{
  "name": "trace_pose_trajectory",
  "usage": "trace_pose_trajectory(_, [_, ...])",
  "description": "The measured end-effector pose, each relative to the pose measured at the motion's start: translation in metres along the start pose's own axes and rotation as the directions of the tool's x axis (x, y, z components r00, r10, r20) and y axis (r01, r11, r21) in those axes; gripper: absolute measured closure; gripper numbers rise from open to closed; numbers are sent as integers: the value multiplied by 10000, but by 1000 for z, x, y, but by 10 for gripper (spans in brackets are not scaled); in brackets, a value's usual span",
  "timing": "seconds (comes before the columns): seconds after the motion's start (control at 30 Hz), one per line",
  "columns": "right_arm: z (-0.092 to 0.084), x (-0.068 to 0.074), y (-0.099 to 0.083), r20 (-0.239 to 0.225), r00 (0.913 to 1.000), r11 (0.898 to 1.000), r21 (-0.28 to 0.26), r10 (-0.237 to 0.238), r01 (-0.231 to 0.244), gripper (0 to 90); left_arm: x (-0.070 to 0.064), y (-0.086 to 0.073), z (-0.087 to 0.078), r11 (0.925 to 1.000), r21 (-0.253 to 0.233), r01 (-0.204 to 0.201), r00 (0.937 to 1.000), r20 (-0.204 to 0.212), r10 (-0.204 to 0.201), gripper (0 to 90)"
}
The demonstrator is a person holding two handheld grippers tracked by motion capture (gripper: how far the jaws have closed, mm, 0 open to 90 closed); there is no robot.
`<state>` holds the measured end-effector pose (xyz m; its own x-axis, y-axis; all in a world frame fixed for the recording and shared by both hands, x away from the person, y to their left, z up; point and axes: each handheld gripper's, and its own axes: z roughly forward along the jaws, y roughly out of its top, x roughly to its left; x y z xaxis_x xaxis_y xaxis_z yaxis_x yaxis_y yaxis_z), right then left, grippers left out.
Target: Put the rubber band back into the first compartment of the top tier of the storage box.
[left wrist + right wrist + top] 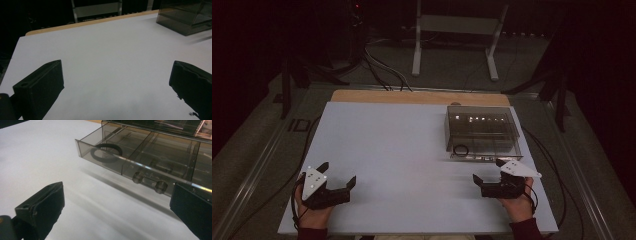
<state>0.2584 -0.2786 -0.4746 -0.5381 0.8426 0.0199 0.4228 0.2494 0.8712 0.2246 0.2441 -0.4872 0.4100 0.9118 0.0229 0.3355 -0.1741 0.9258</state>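
Both grippers, left [337,176] and right [488,171], jaws apart, empty; likely next: right shuts drawer [120,162] at 12 o'clock, band [106,152] inside.

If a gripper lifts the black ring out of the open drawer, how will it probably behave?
The black ring is thin and looks like an elastic band, so it would probably sag rather than hold its round shape. It seems very light for its size. Lying flat in the drawer of the clear box, it seems unlikely to roll.
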Motion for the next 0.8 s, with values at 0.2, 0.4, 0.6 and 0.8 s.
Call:
trace_pose_trajectory(0.2, [-1, 0, -5, -13, 10000, 10000, -66, 0, 0, 1, 0, 0, -1, 10000, -66, 16, 10000, 70, -15, 5])
trace_pose_trajectory(0.4, [-3, -3, -11, 64, 10000, 9997, -241, 42, -40, 1, 3, 0, -3, 9997, -203, 157, 9998, 83, -156, 5])
trace_pose_trajectory(0.6, [-9, -5, -16, 89, 9997, 9990, -391, 212, -209, 1, 3, 1, -6, 9993, -335, 184, 9998, 66, -182, 5])
trace_pose_trajectory(0.8, [-11, -7, -21, 145, 9993, 9987, -387, 332, -326, 1, 5, 0, -8, 9990, -378, 226, 9997, 87, -222, 5])
